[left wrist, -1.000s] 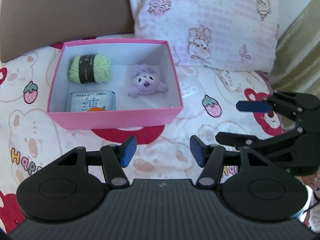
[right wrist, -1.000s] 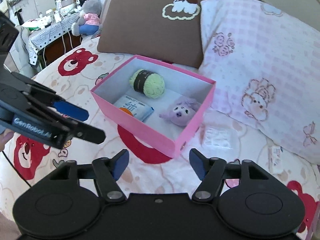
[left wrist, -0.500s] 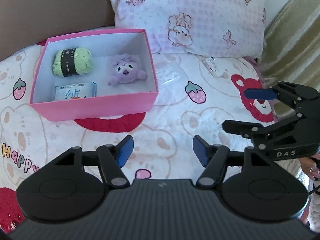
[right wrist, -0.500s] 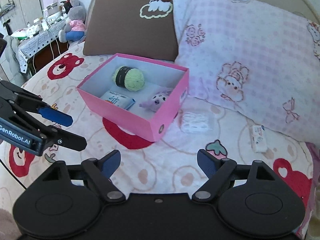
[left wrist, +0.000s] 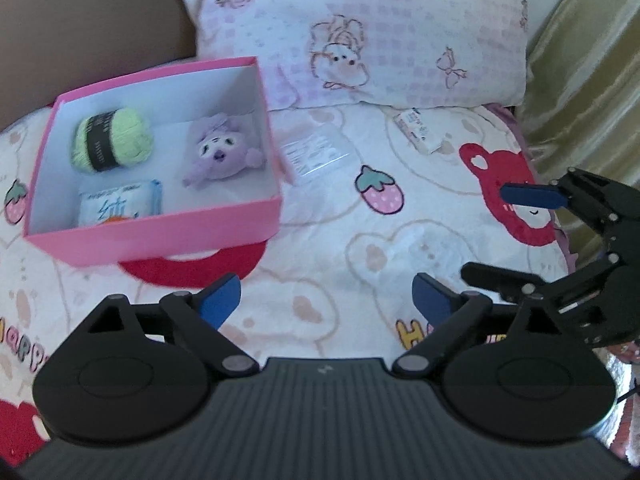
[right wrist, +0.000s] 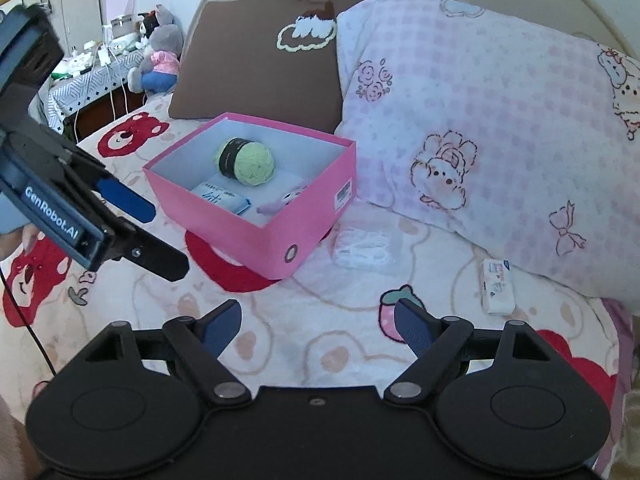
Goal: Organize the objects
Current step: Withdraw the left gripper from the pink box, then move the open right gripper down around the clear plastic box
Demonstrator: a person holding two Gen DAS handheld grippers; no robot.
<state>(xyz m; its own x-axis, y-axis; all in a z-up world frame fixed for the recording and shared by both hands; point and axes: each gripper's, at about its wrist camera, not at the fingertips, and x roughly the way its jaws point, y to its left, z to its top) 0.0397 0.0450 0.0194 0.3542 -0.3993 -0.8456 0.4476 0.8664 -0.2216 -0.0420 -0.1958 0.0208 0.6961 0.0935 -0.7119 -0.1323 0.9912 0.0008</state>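
Note:
A pink box (left wrist: 168,228) (right wrist: 256,236) sits on the bed and holds a green yarn ball (left wrist: 112,144) (right wrist: 246,160), a purple plush toy (left wrist: 220,152) (right wrist: 284,200) and a white tissue pack (left wrist: 116,208) (right wrist: 220,196). A clear plastic packet (left wrist: 316,152) (right wrist: 362,248) lies just right of the box. A small white pack (left wrist: 418,130) (right wrist: 496,286) lies near the pink pillow. My left gripper (left wrist: 326,300) is open and empty, short of the box. My right gripper (right wrist: 318,324) is open and empty, short of the clear packet.
A pink patterned pillow (left wrist: 360,32) (right wrist: 480,120) and a brown pillow (left wrist: 80,28) (right wrist: 260,72) lean at the bed's head. A gold curtain (left wrist: 592,64) hangs at the right. A side table with plush toys (right wrist: 156,56) stands far left.
Both grippers have pulled back from the box and swung right, so the clear packet and the small white pack have come into view. Both have stayed open and empty.

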